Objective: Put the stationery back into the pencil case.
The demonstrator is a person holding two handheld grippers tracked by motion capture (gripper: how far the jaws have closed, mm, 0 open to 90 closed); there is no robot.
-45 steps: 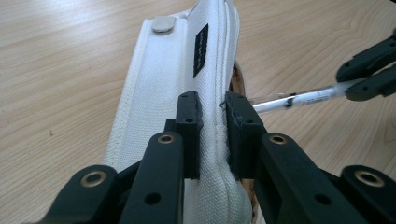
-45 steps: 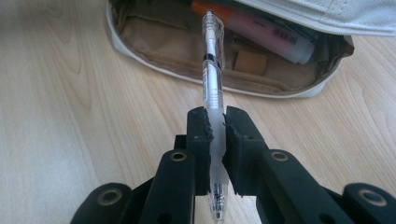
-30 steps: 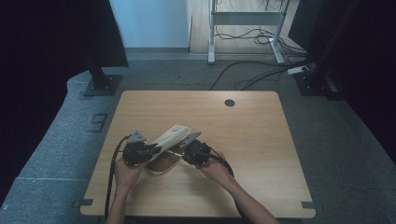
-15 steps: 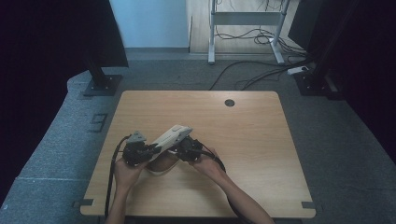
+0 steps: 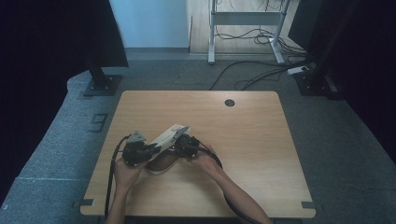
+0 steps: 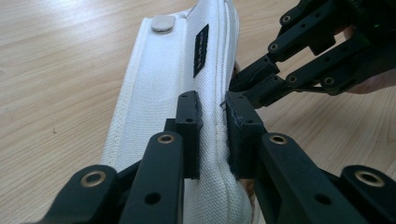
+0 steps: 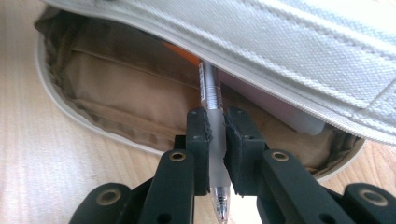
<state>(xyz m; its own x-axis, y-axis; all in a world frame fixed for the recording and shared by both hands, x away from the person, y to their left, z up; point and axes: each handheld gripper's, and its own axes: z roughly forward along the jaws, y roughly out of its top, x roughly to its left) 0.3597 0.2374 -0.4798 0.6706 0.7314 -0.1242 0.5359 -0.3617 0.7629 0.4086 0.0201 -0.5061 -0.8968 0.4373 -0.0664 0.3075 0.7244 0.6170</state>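
A: Quick status. What's in hand?

B: White fabric pencil case (image 5: pixel 169 138) on the table (image 5: pixel 261 140), near the person's edge, left of centre. Left tongs (image 6: pixel 212 123) are clamped on the upper flap's stitched edge, holding it lifted so the mouth gapes.

A: And the right side?

B: Right tongs (image 7: pixel 215 140) are closed on a clear-barrelled pen (image 7: pixel 211 100), gripping it near the tip end. The other end of the pen points into the case's tan lining (image 7: pixel 116 93), just under the raised flap.

A: In or out, going which way?

C: Can't tell from one moment. Pen is partly inside the opening, partly out in the tongs. Could be loading or pulling.

A: Other contents?

B: Something orange (image 7: pixel 180 52) tucked under the flap beside the pen, and a pale rounded item (image 7: pixel 299 119) to the right inside. Can't identify either.

A: So progress?

B: My read: the case is opened and held, the pen is gripped, midway through the mouth. Left to do: finish moving the pen through, let go of it, then release the flap. Zip closing, if wanted, hasn't started; the case is wide open.

A: Risks?

B: Flap slipping from the left tongs, or the pen snagging on the lining.
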